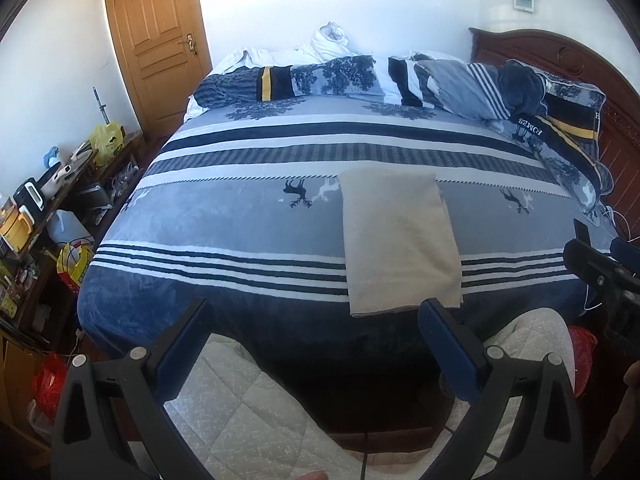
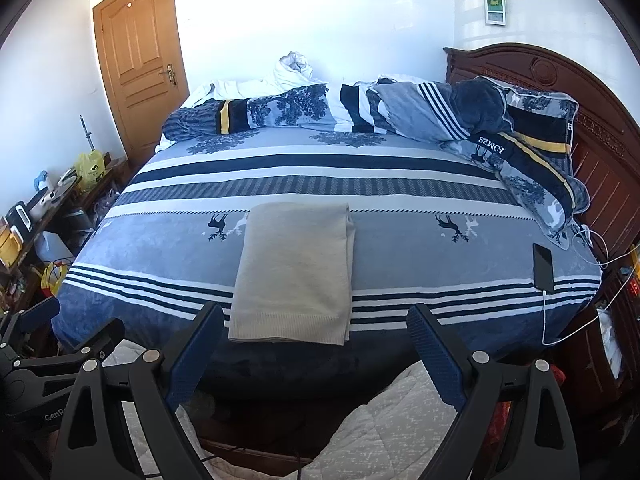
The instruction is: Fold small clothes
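A beige knit garment [image 1: 396, 240] lies folded in a long rectangle on the blue striped bed cover [image 1: 240, 216], its near hem at the bed's front edge. It also shows in the right wrist view [image 2: 294, 276]. My left gripper [image 1: 316, 312] is open and empty, held back from the bed's front edge, just below the garment's hem. My right gripper [image 2: 316, 318] is open and empty, likewise just short of the hem. The right gripper also shows at the right edge of the left wrist view [image 1: 600, 272].
A black phone [image 2: 543, 268] on a white cable lies near the bed's right edge. Rumpled bedding and pillows [image 2: 400, 116] fill the far side by the wooden headboard [image 2: 560, 80]. A cluttered shelf [image 1: 44, 208] stands left of the bed. My quilted trouser legs [image 1: 248, 408] are below.
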### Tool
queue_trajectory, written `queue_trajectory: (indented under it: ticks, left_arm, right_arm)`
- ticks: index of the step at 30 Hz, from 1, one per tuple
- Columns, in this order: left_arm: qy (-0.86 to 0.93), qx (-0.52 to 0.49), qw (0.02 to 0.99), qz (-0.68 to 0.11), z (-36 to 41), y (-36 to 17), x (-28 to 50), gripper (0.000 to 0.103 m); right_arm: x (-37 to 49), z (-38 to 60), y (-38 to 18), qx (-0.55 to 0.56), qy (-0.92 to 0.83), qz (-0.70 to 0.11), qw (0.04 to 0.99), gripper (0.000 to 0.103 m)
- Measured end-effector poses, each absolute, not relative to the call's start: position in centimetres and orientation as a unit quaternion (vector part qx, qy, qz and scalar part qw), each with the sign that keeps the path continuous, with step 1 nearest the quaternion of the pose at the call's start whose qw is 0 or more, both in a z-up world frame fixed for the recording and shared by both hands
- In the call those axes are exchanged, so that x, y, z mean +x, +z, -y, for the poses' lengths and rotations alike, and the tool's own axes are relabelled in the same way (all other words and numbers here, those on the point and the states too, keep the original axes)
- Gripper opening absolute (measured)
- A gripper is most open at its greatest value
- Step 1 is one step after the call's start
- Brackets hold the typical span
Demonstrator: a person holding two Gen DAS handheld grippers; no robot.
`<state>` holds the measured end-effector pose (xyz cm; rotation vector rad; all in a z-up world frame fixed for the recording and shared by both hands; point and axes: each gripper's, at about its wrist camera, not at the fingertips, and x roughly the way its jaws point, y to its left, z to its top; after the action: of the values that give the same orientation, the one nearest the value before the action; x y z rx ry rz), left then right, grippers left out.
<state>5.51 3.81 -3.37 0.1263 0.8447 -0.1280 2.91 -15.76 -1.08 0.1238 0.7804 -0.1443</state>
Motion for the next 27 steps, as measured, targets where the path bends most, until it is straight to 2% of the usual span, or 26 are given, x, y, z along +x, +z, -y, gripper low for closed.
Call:
queue_trajectory:
  ticks: [27]
  left_arm:
    - [-0.057,0.062,0.899,-0.431,-4.0,-5.0,7.3,0.101]
  right_arm:
    - [6.1,16.4,-2.9,0.055,-0.075,-0.407,0.909,0.095]
